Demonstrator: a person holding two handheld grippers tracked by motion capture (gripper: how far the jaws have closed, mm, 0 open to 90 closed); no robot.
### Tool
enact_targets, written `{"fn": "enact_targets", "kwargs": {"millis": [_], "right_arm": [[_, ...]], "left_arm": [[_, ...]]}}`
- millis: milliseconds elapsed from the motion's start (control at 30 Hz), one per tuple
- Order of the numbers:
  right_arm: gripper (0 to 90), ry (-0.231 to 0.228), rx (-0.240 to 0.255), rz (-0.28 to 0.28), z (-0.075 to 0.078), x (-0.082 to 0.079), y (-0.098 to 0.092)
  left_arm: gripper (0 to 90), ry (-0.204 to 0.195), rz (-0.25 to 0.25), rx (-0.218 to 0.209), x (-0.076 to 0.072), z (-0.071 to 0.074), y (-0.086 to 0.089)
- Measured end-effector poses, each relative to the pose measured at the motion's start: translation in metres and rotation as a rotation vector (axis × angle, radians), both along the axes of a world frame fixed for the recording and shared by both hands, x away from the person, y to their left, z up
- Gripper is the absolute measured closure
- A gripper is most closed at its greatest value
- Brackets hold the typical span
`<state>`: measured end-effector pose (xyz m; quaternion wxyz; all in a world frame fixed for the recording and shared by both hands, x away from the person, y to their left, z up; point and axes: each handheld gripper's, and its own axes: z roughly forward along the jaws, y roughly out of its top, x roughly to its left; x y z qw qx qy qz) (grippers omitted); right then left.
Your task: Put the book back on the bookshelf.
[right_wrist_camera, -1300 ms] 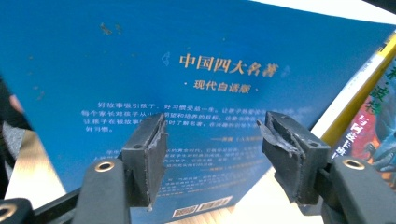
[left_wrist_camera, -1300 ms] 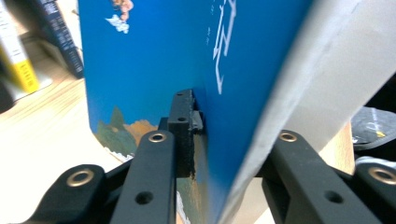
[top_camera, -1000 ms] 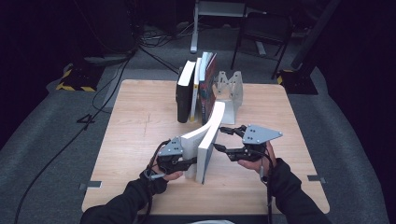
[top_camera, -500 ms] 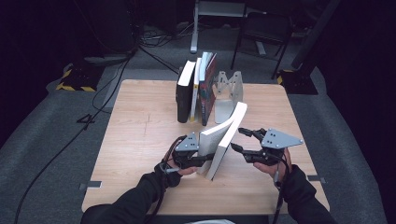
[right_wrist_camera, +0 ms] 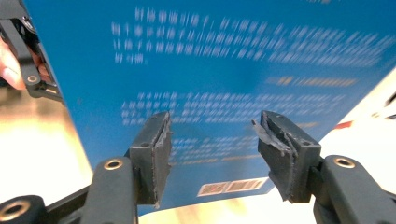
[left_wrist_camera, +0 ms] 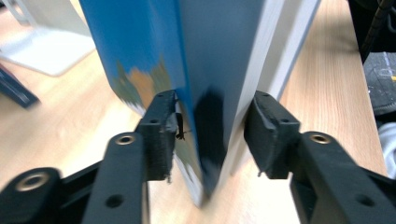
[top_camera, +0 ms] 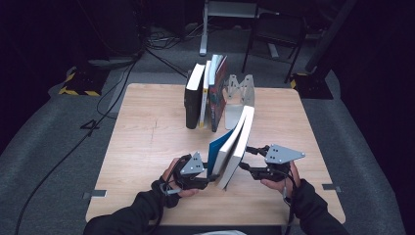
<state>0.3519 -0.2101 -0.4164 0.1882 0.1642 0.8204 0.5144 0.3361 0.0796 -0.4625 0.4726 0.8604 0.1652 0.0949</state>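
A blue-covered book stands on its lower edge near the table's front and leans to the right. My left gripper is at its lower left corner. In the left gripper view the book sits between the jaws of that gripper, which have just been opening. The right pad stands off the page edge. My right gripper is on the book's right side, open. Its jaws face the blue back cover with nothing between them.
Several books stand upright in a row at the back of the wooden table, with a grey metal bookend to their right. Dark floor with cables surrounds the table.
The book has tipped further to the right. My left gripper's jaws have opened around its corner. Both hands have shifted right, and the right one has sunk a little.
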Motion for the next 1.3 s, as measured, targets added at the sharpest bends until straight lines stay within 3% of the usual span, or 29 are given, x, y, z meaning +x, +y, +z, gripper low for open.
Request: {"fn": "enact_targets", "kwargs": {"millis": [33, 167, 367, 467, 533, 633, 800, 900, 1000, 1033, 1167, 1300], "right_arm": [[43.4, 0.019, -0.002, -0.006, -0.005, 0.003, 0.0], [43.2, 0.024, -0.009, -0.016, -0.009, 0.005, 0.0], [41.6, 0.019, -0.01, -0.041, -0.015, 0.006, 0.006], [40.0, 0.017, -0.005, -0.047, -0.016, 0.007, 0.008], [39.8, 0.015, -0.004, -0.05, -0.016, 0.008, 0.01], [40.1, 0.005, -0.009, -0.058, -0.016, 0.008, 0.014], [38.8, -0.002, -0.014, -0.062, -0.016, 0.008, 0.015], [38.0, 0.006, -0.012, -0.063, -0.015, 0.009, 0.013], [38.0, 0.021, 0.005, -0.06, -0.014, 0.01, 0.006], [37.9, 0.018, -0.001, -0.068, -0.013, 0.011, 0.004], [37.3, 0.006, -0.012, -0.097, -0.014, 0.015, -0.005], [36.6, 0.009, -0.014, -0.117, -0.015, 0.018, -0.015]], "left_arm": [[45.5, 0.011, -0.006, 0.021, -0.004, -0.005, -0.004], [36.2, 0.016, 0.001, 0.027, -0.01, -0.01, -0.013], [25.5, -0.002, 0.109, -0.051, -0.02, -0.02, -0.032], [28.6, -0.025, 0.185, -0.061, -0.019, -0.023, -0.037], [30.5, -0.005, 0.217, -0.078, -0.016, -0.024, -0.04], [33.8, -0.017, 0.254, -0.074, -0.012, -0.026, -0.042], [38.3, -0.018, 0.246, -0.068, -0.01, -0.026, -0.039], [48.5, -0.017, 0.214, -0.039, -0.006, -0.021, -0.029], [58.7, -0.016, 0.219, -0.027, -0.001, -0.02, -0.018], [59.2, 0.005, 0.193, -0.02, 0.005, -0.018, -0.007], [59.1, 0.009, 0.119, 0.003, 0.01, -0.016, 0.006], [59.1, 0.013, 0.091, 0.014, 0.012, -0.015, 0.011]]}}
